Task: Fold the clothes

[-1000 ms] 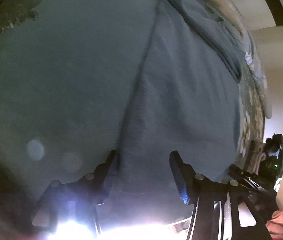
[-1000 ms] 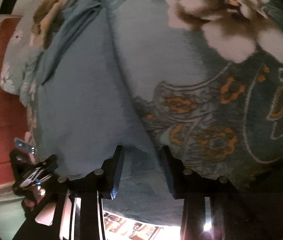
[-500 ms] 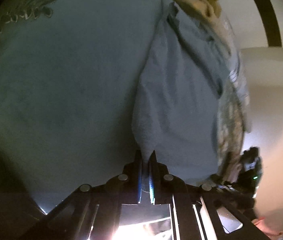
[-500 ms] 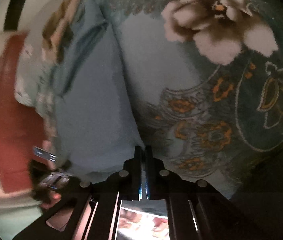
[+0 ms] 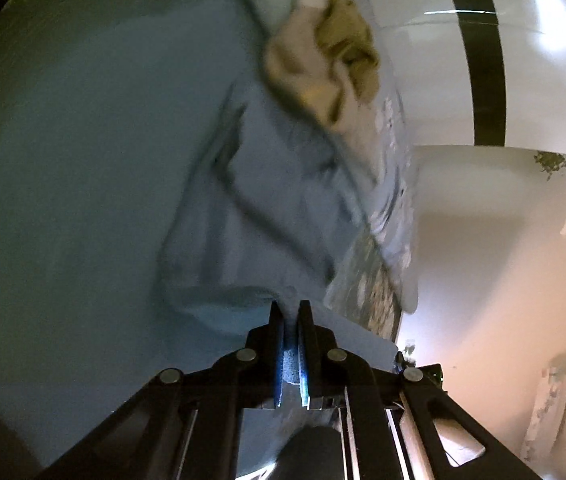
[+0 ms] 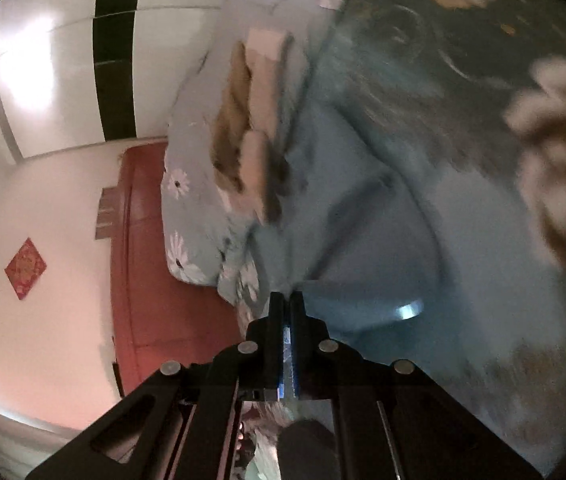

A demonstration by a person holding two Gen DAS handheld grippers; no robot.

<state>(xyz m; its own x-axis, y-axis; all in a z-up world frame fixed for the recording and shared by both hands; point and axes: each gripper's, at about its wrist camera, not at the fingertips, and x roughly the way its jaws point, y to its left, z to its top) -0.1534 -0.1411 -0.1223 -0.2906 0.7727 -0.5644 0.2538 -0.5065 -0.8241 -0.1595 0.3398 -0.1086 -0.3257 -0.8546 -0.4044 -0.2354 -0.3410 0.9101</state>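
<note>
Clearly mid-fold: the blue garment (image 5: 283, 200) sprawls over the floral bedspread (image 6: 463, 80), its near hem pinched by both tongs.

Largest worry first: the bedspread is soft and could ruck up or drag along if the cloth is hauled across it. At twelve o'clock from the garment a tan heap of clothes (image 5: 331, 64) lies close enough to get caught in a carried-over fold. Smallest: the left gripper (image 5: 291, 312) and right gripper (image 6: 287, 300) are each clamped on a thin nip of hem at six o'clock, which may slip free, and uneven pulling would skew the crease.
</note>
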